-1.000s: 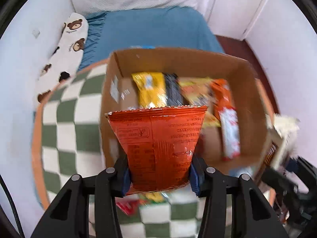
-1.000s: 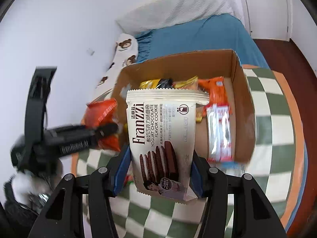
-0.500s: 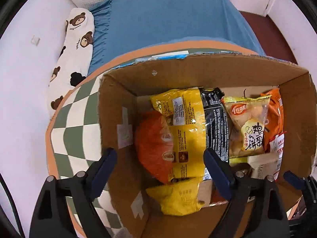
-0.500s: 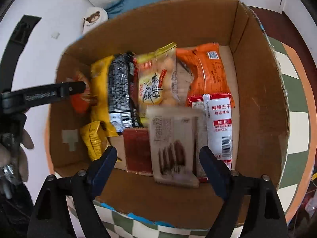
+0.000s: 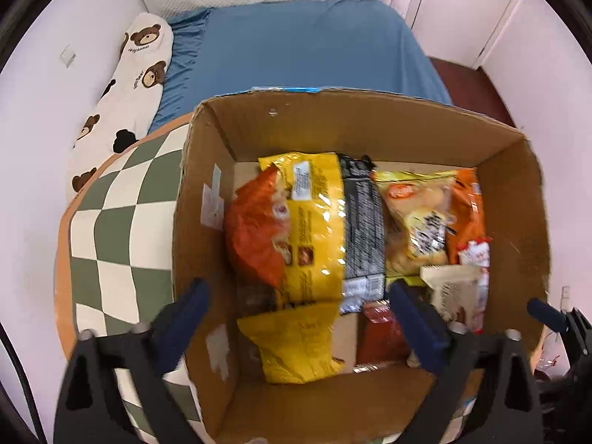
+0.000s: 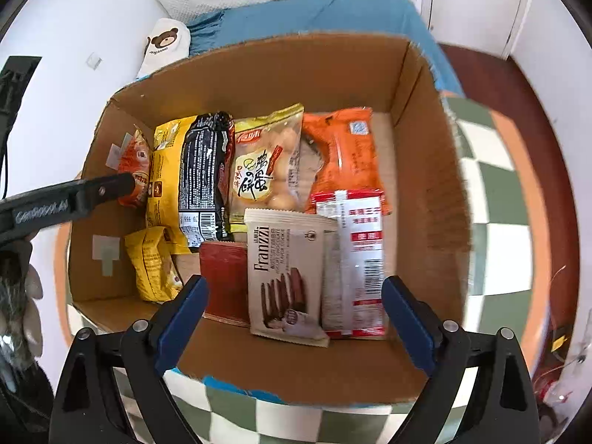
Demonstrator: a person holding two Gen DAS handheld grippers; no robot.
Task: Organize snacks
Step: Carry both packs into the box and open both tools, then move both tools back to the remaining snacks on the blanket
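Note:
An open cardboard box [image 5: 333, 125] holds several snack packs. The orange-red bag [image 5: 255, 229] lies at its left end against a yellow bag [image 5: 314, 222]. My left gripper [image 5: 298, 292] hovers above them; its jaws are opening and nothing is pressed between them. In the right wrist view the cream Franzzi cookie pack [image 6: 285, 273] lies in the box [image 6: 277, 74] near its front wall, beside a red-and-white pack [image 6: 355, 259]. My right gripper [image 6: 294, 283] hangs over it; its jaws are also opening, with the pads clear of the pack.
The box stands on a round table with a green-and-white checked cloth [image 5: 122, 229]. Behind it are a blue bed [image 5: 303, 48] and a bear-print pillow [image 5: 125, 92]. A finger of the left gripper [image 6: 92, 192] reaches over the box's left wall.
Both grippers came down over the box and opened. The orange-red bag left the left jaws and the Franzzi pack left the right jaws; both now lie in the box.

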